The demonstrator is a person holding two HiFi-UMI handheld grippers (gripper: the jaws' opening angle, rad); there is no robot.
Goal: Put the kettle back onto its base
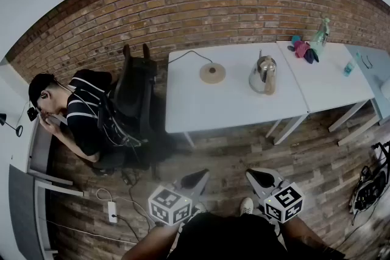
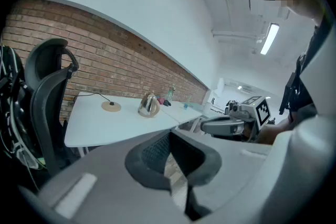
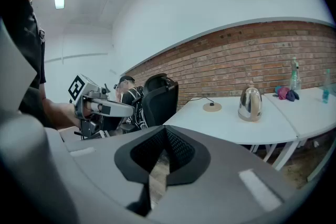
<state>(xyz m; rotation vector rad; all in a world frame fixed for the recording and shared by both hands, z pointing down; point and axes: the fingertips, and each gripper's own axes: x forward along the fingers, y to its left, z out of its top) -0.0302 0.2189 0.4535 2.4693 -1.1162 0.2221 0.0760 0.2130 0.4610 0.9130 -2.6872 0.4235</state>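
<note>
1. A brick wall is seen behind everything, and a wooden floor is laid in front of it.
2. A white desk is set against the wall, and a second desk is butted to its right end.
3. A black office chair is placed left of the white desk, and a seated person is bent forward just beside it.
4. The left gripper and the right gripper are held low over the floor, side by side, well apart from the desk and pointed towards it. The jaws of each are clenched together, and nothing is grasped between them.
5. The kettle is stood upright on the right part of the white desk, directly on the desktop and apart from its base.
6. The round base is laid flat to the kettle's left, nearer the wall, and a dark cord is run from it to the desk's back edge.
7. A bottle is stood on the second desk, near the wall.
</note>
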